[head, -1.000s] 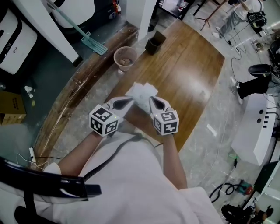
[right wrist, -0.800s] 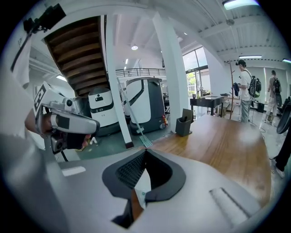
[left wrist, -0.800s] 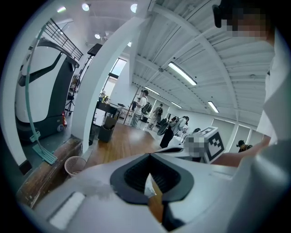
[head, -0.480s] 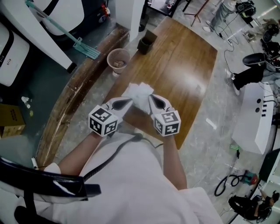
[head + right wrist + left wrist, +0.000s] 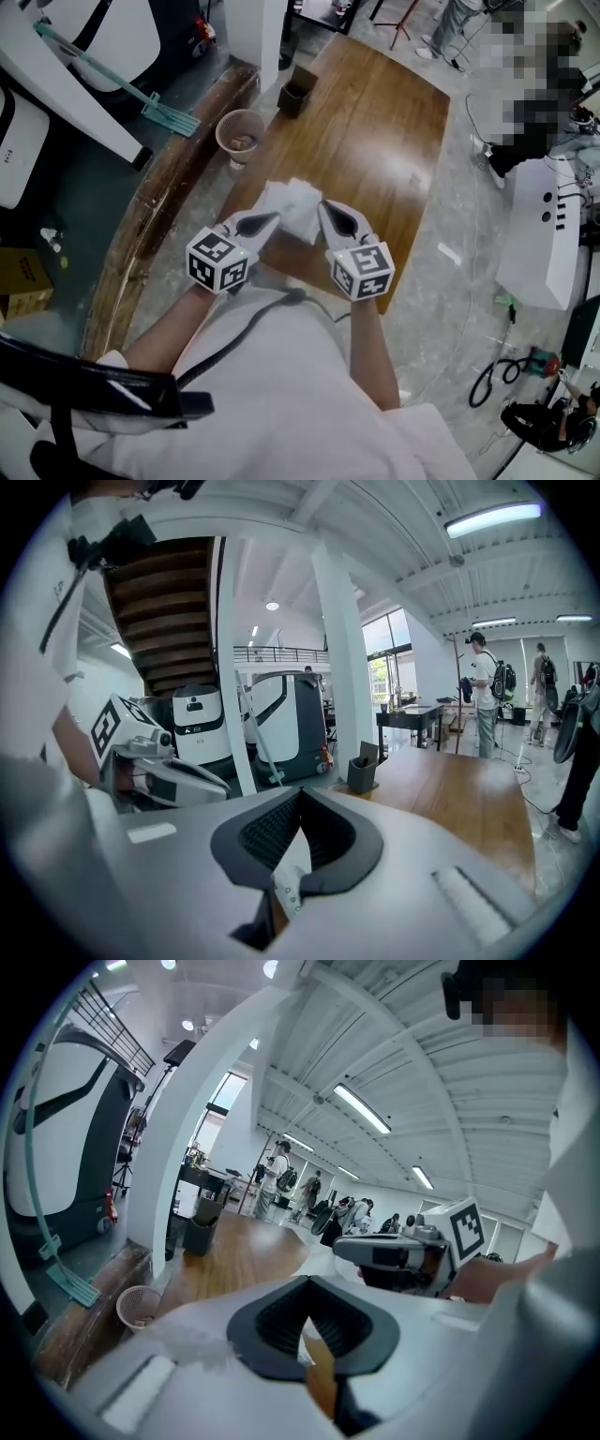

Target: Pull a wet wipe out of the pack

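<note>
Where they meet mid-frame, my left gripper (image 5: 271, 218) and right gripper (image 5: 323, 208) each clamp the white wipe pack (image 5: 292, 201) above the wooden table (image 5: 380, 131).

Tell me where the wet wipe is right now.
In the head view the wet wipe is mid-frame, pinched between the left gripper and the right gripper, above the near end of the wooden table.

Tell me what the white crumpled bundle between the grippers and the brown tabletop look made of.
The white crumpled bundle: soft matte fabric or tissue, judging by its limp folds; some may be pack film. The brown tabletop: wood or veneer, glossy, showing long grain and a glare patch.
</note>
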Demonstrator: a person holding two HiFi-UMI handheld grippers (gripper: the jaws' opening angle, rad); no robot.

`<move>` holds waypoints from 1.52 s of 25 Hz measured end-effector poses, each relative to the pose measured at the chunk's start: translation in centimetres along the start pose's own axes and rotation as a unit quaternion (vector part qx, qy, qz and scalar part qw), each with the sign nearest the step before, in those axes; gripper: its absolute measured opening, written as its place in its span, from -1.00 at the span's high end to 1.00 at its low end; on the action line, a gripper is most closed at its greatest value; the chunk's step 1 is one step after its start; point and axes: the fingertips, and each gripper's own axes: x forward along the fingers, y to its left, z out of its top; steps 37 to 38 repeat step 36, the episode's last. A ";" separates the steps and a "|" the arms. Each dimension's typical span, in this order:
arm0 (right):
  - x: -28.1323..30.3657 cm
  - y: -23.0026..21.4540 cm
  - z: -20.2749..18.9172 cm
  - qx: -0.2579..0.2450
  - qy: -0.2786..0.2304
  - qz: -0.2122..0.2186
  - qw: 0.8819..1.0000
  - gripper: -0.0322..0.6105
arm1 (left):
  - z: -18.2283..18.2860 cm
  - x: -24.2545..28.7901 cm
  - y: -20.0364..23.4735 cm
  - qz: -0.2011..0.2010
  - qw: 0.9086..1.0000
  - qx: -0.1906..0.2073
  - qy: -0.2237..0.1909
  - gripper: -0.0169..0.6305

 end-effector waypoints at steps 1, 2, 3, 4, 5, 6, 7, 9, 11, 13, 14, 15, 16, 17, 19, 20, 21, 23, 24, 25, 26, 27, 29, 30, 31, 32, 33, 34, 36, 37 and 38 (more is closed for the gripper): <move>-0.3 0.0 0.3 0.003 -0.006 -0.003 1.000 0.87 | 0.0 0.1 0.0 -0.002 1.000 0.001 0.000 0.94; -0.6 -0.1 0.6 0.007 -0.012 -0.005 1.000 0.87 | 0.1 0.1 0.0 -0.003 1.000 0.001 0.000 0.94; -0.9 -0.1 0.9 0.011 -0.019 -0.007 1.000 0.87 | 0.1 0.2 0.1 -0.004 1.000 0.001 0.001 0.94; -1.1 -0.2 1.3 0.016 -0.026 -0.009 0.999 0.87 | 0.0 0.2 0.1 -0.004 1.000 0.001 0.002 0.94; -1.4 -0.3 1.6 0.020 -0.034 -0.010 0.999 0.87 | 0.0 0.3 0.2 -0.005 1.000 0.002 0.003 0.94; -1.7 -0.3 1.9 0.022 -0.040 -0.012 0.999 0.87 | 0.0 0.3 0.2 -0.006 1.000 0.002 0.003 0.94; -2.0 -0.4 2.2 0.022 -0.046 -0.013 0.999 0.87 | 0.1 0.4 0.3 -0.007 1.000 0.003 0.002 0.94; -2.4 -0.4 2.7 0.016 -0.053 -0.018 0.998 0.87 | 0.5 0.4 0.4 -0.007 1.000 0.004 -0.001 0.94; -2.8 -0.3 2.9 0.014 -0.057 -0.023 0.998 0.87 | 0.7 0.3 0.5 -0.006 1.000 0.005 -0.004 0.94; -3.0 -0.3 2.8 0.019 -0.060 -0.026 0.998 0.88 | 0.8 0.2 0.5 -0.005 1.000 0.007 -0.005 0.94; -3.1 -0.3 2.8 0.020 -0.062 -0.026 0.998 0.88 | 0.9 0.2 0.6 -0.004 1.000 0.007 -0.006 0.94; -3.1 -0.3 2.9 0.020 -0.063 -0.026 0.998 0.87 | 1.0 0.1 0.7 -0.003 1.000 0.007 -0.007 0.94; -3.2 -0.2 2.9 0.019 -0.063 -0.025 0.997 0.88 | 1.1 0.1 0.7 -0.001 1.000 0.007 -0.009 0.94; -3.2 -0.2 3.0 0.018 -0.064 -0.025 0.997 0.88 | 1.2 0.0 0.8 0.000 1.000 0.006 -0.010 0.94; -3.3 -0.1 3.2 0.016 -0.066 -0.024 0.997 0.88 | 1.5 -0.2 1.0 0.004 1.000 0.006 -0.012 0.94; -3.3 -0.1 3.3 0.016 -0.067 -0.024 0.997 0.88 | 1.6 -0.2 1.1 0.005 1.000 0.006 -0.013 0.94; -3.3 -0.1 3.4 0.015 -0.067 -0.024 0.997 0.88 | 1.6 -0.3 1.2 0.007 1.000 0.005 -0.014 0.94; -3.3 0.0 3.5 0.014 -0.069 -0.023 0.997 0.88 | 1.7 -0.5 1.3 0.009 1.000 0.004 -0.015 0.94; -3.3 0.1 3.5 0.014 -0.069 -0.023 0.997 0.88 | 1.6 -0.5 1.4 0.010 1.000 0.004 -0.015 0.94; -3.3 0.1 3.5 0.014 -0.070 -0.023 0.997 0.88 | 1.6 -0.6 1.4 0.011 1.000 0.004 -0.016 0.94; -3.2 0.1 3.5 0.013 -0.070 -0.022 0.997 0.88 | 1.6 -0.7 1.5 0.013 1.000 0.003 -0.016 0.94; -3.1 0.1 3.5 0.012 -0.070 -0.022 0.997 0.88 | 1.6 -0.7 1.6 0.014 1.000 0.003 -0.016 0.94; -2.9 0.1 3.5 0.011 -0.068 -0.021 0.997 0.88 | 1.5 -0.8 1.7 0.016 1.000 0.002 -0.016 0.94; -2.9 0.1 3.5 0.010 -0.068 -0.021 0.997 0.88 | 1.5 -0.8 1.8 0.017 1.000 0.001 -0.016 0.94; -2.8 0.1 3.5 0.010 -0.067 -0.020 0.997 0.88 | 1.5 -0.8 1.8 0.017 1.000 0.001 -0.016 0.94; -2.8 0.1 3.6 0.009 -0.066 -0.020 0.998 0.88 | 1.6 -0.8 1.8 0.017 1.000 0.001 -0.016 0.94; -2.7 0.1 3.6 0.009 -0.066 -0.019 0.998 0.88 | 1.6 -0.8 1.8 0.018 1.000 0.000 -0.016 0.94; -2.7 0.1 3.6 0.008 -0.065 -0.018 0.998 0.88 | 1.6 -0.8 1.8 0.018 1.000 0.000 -0.016 0.94; -2.7 0.2 3.5 0.006 -0.064 -0.017 0.998 0.88 | 1.7 -0.9 1.7 0.019 1.000 0.000 -0.017 0.94; -2.7 0.2 3.5 0.006 -0.064 -0.017 0.998 0.88 | 1.7 -0.9 1.7 0.019 1.000 0.000 -0.017 0.94; -2.7 0.2 3.5 0.006 -0.064 -0.017 0.998 0.88 | 1.7 -0.9 1.7 0.019 1.000 0.000 -0.017 0.94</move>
